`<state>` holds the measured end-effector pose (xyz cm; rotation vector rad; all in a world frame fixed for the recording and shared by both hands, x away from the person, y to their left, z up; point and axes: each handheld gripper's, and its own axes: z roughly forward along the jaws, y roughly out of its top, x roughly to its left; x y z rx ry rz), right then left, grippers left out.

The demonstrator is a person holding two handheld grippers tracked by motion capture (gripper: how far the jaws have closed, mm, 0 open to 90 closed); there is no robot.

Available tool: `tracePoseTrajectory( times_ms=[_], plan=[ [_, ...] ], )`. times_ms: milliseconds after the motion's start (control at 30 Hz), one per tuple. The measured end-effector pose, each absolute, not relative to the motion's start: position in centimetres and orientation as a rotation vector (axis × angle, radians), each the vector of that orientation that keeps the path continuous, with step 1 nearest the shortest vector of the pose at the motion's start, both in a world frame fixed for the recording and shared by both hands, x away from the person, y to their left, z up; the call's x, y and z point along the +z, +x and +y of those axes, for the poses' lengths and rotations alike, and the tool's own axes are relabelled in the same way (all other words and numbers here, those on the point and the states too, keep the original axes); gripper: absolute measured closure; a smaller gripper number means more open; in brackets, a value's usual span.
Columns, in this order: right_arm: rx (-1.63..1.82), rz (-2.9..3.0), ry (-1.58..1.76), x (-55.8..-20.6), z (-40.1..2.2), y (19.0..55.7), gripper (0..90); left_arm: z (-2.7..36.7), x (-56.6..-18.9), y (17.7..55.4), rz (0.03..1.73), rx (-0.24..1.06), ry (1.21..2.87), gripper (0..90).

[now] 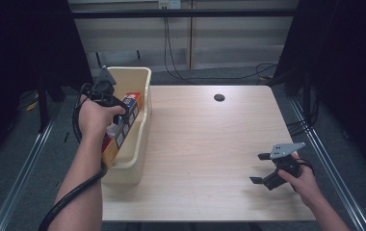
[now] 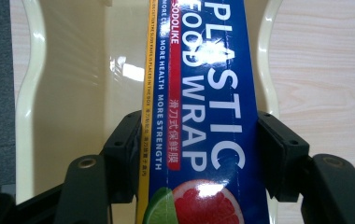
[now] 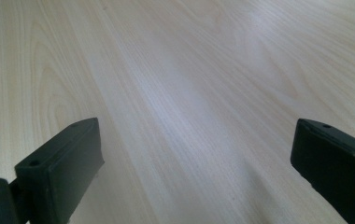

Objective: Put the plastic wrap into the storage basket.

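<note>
1. Plastic food wrap box (image 2: 203,116), long and blue with a yellow edge, sits clamped between the two jaws of the left gripper (image 2: 199,154), whose pads press on both its long sides.
2. In the high view this box (image 1: 123,126) slants inside the cream plastic bin (image 1: 140,144) at the left edge of the wooden table (image 1: 205,144).
3. Well apart, near the table's right front, the right gripper (image 1: 263,168) hovers with jaws spread wide and nothing between them.

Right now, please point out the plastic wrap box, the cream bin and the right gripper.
plastic wrap box (image 2: 213,116): left gripper view, blue printed face.
cream bin (image 1: 142,126): high view, right rim.
right gripper (image 1: 259,168): high view, between its jaw tips.
</note>
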<state>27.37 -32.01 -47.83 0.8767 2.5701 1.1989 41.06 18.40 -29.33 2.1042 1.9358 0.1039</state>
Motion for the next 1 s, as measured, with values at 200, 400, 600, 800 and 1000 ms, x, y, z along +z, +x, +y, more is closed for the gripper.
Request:
tracePoseTrajectory(
  times_ms=[200,400,600,800,1000],
  plan=[
    [1.201,2.569,0.876,-47.8,-32.0,27.4,2.0,18.0,-29.6,41.2,1.933,0.092,2.108,40.5],
    [1.193,2.565,0.882,-47.8,-32.1,27.3,2.0,17.8,-30.0,41.3,1.940,0.082,2.110,40.4],
    [1.193,2.567,0.878,-47.8,-32.1,27.3,2.0,17.8,-30.4,41.4,1.948,0.082,2.113,40.4],
    [1.202,2.567,0.878,-47.8,-32.1,27.3,2.0,17.9,-30.9,41.4,1.958,0.063,2.106,40.5],
    [1.199,2.566,0.879,-47.7,-32.1,27.3,2.0,17.8,-31.4,41.5,1.971,0.053,2.097,40.4]
  ],
)
